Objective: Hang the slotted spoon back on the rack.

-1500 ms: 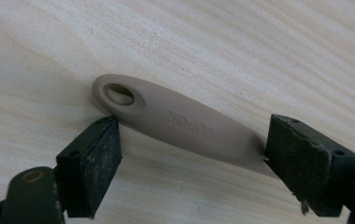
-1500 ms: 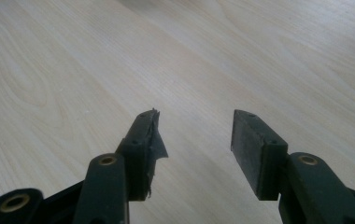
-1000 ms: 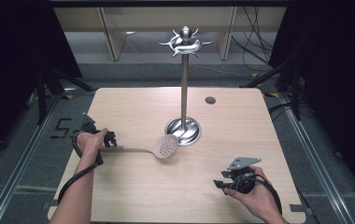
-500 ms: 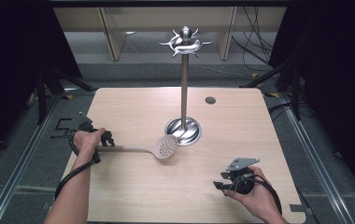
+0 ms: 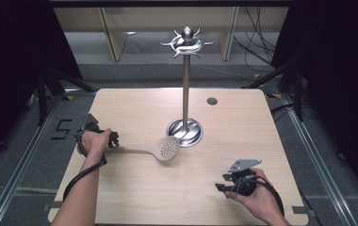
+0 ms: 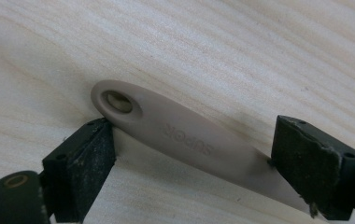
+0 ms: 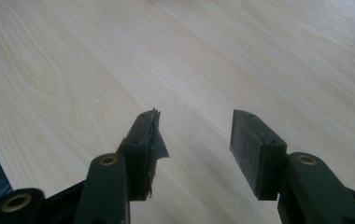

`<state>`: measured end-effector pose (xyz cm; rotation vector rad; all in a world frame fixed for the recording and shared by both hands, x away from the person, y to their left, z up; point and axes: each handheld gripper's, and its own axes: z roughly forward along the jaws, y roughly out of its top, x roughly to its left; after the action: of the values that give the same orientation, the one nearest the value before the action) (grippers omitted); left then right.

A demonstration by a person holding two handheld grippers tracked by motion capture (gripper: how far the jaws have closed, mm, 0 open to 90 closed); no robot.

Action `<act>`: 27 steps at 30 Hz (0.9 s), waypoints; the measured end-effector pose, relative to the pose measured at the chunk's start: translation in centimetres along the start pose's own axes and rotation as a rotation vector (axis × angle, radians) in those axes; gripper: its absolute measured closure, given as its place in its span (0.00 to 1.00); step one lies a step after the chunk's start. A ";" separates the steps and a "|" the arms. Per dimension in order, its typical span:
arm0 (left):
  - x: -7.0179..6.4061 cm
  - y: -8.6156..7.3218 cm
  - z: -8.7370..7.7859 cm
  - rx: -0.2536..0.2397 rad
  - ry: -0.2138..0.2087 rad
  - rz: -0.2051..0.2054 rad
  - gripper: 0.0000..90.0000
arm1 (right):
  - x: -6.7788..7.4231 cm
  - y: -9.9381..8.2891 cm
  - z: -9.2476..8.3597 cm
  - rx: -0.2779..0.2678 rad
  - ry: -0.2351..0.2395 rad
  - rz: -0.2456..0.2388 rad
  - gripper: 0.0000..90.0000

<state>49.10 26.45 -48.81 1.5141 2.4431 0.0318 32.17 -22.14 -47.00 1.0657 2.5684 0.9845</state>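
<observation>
At the near right edge of the table (image 5: 134, 197), the right gripper (image 5: 220, 187) rests in the person's hand, jaws apart w/ nothing between them, just bare wood in front.

Further in, on the left side, the left gripper (image 6: 192, 154) straddles the handle end of the skimmer (image 5: 142, 150). Its jaws have just been opening: they stand wide, w/ the handle lying diagonally between them. One pad sits at the hang-hole end and the other touches the handle's edge further along, but there's no squeeze, so it's loose.

The skimmer lies flat on the table, handle toward the left gripper, perforated head toward the stand (image 5: 185, 94), just beside its round base.

Handling, as a guess: light, stiff, prob. plastic or silicone-coated w/ a smooth matte handle, so a bit slippery. Best hold is square across the flat handle near the hole, not on the diagonal. The head end will likely droop, since it's the heavier end.

Farthest back, the stand's hooks (image 5: 186, 44) are up top, well above the table.
</observation>
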 end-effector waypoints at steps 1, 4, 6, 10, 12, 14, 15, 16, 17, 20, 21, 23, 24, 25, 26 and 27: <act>-0.1 0.0 0.0 -0.002 0.018 0.000 0.14 | 0.0 0.0 0.0 0.001 0.001 0.000 0.58; -0.2 -0.1 0.0 -0.007 0.023 -0.002 0.15 | 0.0 0.0 -0.1 0.022 0.008 -0.001 0.58; -0.3 -0.2 -0.1 -0.018 0.034 0.004 0.16 | 0.0 0.0 -0.1 0.018 0.004 -0.008 0.58; -0.2 -0.4 -0.2 -0.017 0.035 0.018 0.19 | 0.1 0.1 -0.2 0.027 0.013 0.014 0.58; -0.3 -0.4 -0.3 -0.010 0.053 0.053 0.24 | 0.1 0.1 -0.1 0.026 0.012 -0.003 0.58; -0.3 -0.3 -0.3 0.002 0.073 0.089 0.28 | 0.2 0.1 -0.2 0.025 0.013 -0.004 0.58; -0.4 -0.3 -0.3 0.005 0.084 0.106 0.31 | 0.3 0.2 -0.3 0.024 0.016 0.004 0.58; -0.4 -0.3 -0.3 0.012 0.100 0.128 0.33 | 0.3 0.2 -0.3 0.022 0.017 0.002 0.58; -0.5 -0.3 -0.4 0.019 0.114 0.153 0.36 | 0.3 0.1 -0.2 0.020 0.016 -0.008 0.58; -0.5 -0.3 -0.4 0.028 0.145 0.200 0.47 | 0.3 0.0 0.0 0.005 0.012 -0.020 0.58; -0.6 -0.3 -0.5 0.033 0.149 0.212 0.47 | 0.3 0.0 0.0 0.006 0.013 -0.021 0.58; -0.9 -0.5 -0.6 0.041 0.146 0.257 0.56 | 0.3 0.0 0.0 0.004 0.014 -0.021 0.58; -1.0 -0.6 -0.6 0.042 0.143 0.271 0.59 | 0.3 0.0 0.0 0.006 0.014 -0.020 0.58; -1.0 -0.6 -0.6 0.042 0.143 0.271 0.60 | 0.3 0.0 0.0 0.006 0.014 -0.020 0.58; -1.2 -0.6 -0.7 0.049 0.142 0.288 0.60 | 0.3 0.0 0.0 0.008 0.018 -0.010 0.58; -1.3 -0.6 -0.7 0.063 0.139 0.302 0.62 | 0.3 0.1 0.0 0.007 0.020 -0.010 0.58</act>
<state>48.94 25.14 -47.94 1.9569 2.3122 0.1238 31.94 -21.89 -46.92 1.0499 2.5923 0.9887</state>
